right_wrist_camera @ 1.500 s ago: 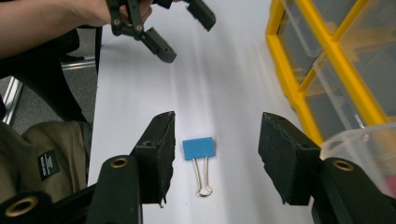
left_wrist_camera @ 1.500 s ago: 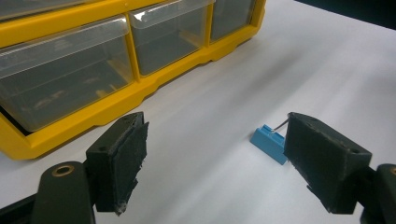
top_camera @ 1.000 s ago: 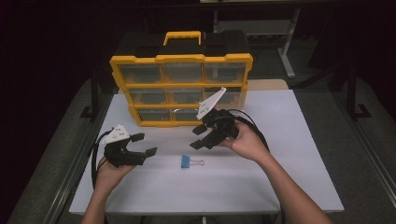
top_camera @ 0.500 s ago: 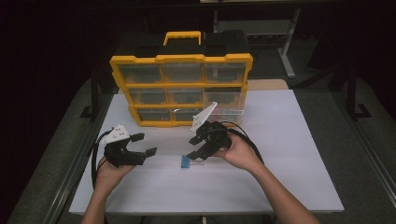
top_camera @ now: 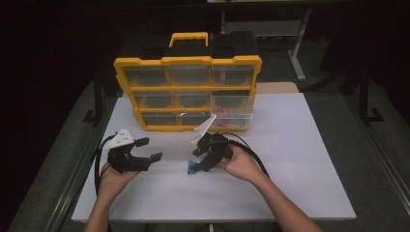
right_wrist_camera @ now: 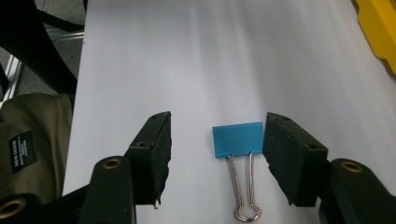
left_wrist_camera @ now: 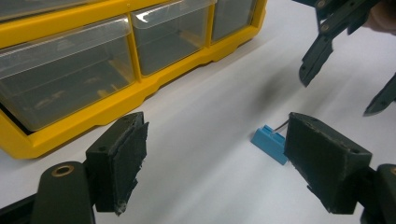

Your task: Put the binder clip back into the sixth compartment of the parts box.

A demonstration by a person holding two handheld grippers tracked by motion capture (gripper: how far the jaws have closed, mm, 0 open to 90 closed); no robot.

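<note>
On the white surface (top_camera: 290, 159), at about 6 o'clock from the yellow drawer box (top_camera: 188, 92), lies a blue clip (right_wrist_camera: 237, 139) with its wire handles flat. Your right tongs (right_wrist_camera: 215, 154) are spread wide, and the clip sits between the jaws, closer to the right one, not touching either. Your left tongs (top_camera: 145, 150) are spread wide too, holding nothing, at about 9 o'clock from the clip.
</note>
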